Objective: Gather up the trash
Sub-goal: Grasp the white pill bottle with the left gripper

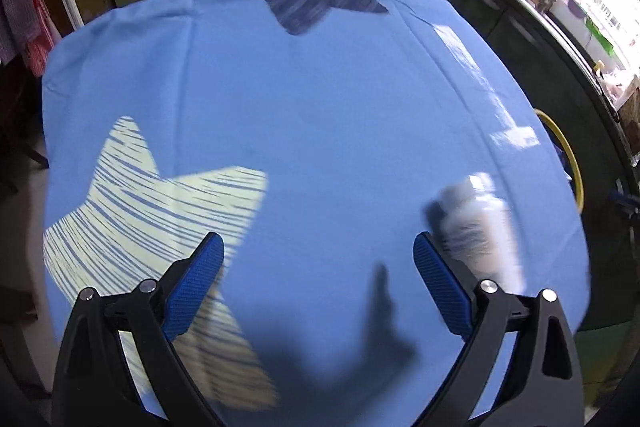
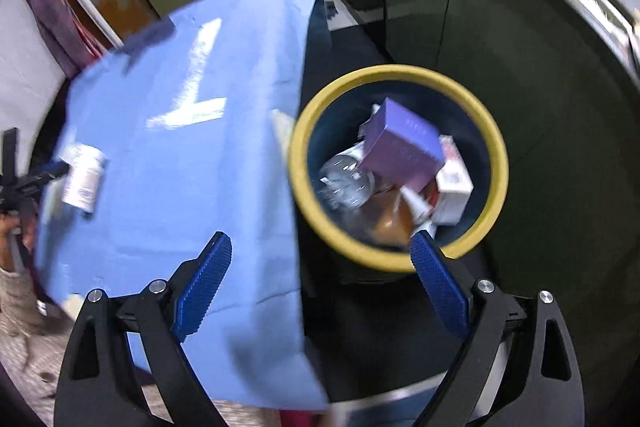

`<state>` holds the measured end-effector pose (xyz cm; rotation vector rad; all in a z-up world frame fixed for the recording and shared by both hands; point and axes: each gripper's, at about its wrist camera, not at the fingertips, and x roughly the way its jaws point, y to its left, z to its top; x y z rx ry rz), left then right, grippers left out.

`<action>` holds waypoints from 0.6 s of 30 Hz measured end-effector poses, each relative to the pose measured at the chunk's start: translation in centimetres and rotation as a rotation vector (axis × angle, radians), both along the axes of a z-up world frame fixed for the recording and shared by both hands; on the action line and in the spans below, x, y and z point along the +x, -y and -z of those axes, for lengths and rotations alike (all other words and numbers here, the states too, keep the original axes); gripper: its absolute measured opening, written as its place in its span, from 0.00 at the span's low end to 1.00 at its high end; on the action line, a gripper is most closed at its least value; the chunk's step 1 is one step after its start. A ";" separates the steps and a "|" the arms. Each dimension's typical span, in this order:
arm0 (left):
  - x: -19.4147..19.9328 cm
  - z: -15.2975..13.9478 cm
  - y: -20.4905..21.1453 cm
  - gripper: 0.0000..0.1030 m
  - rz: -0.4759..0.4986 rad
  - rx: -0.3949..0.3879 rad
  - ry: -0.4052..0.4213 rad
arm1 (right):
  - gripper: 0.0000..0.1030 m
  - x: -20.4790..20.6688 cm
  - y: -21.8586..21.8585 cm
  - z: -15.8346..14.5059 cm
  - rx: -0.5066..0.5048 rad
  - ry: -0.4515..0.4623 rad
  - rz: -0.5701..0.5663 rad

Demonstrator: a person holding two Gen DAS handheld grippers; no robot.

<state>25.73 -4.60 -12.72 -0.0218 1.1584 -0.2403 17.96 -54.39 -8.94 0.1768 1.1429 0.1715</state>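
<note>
In the left wrist view, the left gripper (image 1: 318,255) fills the bottom of the frame with its blue-padded fingers (image 1: 196,283) spread wide apart and nothing between them, above its own dark shadow on the blue cloth. Just beyond the right finger, at the lower right of the frame, a white bottle (image 1: 480,223) lies on its side on the tabletop (image 1: 320,107), blurred; it sits beside the pad, and contact cannot be told. A pale yellow striped patch (image 1: 152,203) marks the cloth at the lower left, and a dark striped patch (image 1: 304,1) lies at the far edge near the top. Past the right edge of the cloth a sliver of yellow rim shows. In the right wrist view, the right gripper (image 2: 320,251) also stands with its fingers (image 2: 204,275) well apart and empty. Ahead of the right finger, right of centre, the trash bin (image 2: 304,187) with a yellow rim stands on the floor just beside the tabletop's edge. Inside it lie a purple box (image 2: 404,147), a white box (image 2: 452,187), and a clear crumpled item (image 2: 346,185) among other trash too blurred to name. At the far left of this frame the white bottle rests on the blue cloth. Green cabinets (image 2: 460,7) curve across the top of the frame.
</note>
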 end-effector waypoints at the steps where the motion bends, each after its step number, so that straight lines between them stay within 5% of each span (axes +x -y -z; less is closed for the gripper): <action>1: -0.1 -0.4 1.0 0.88 0.009 0.016 -0.011 | 0.87 -0.4 -0.2 0.1 0.006 0.003 -0.009; 10: 0.6 -0.9 7.1 0.88 0.006 0.060 -0.251 | 0.87 -3.3 -0.8 1.4 0.082 0.054 -0.074; 18: 2.1 -0.1 10.0 0.88 -0.043 0.133 -0.344 | 0.87 -4.8 -0.7 2.6 0.121 0.067 -0.099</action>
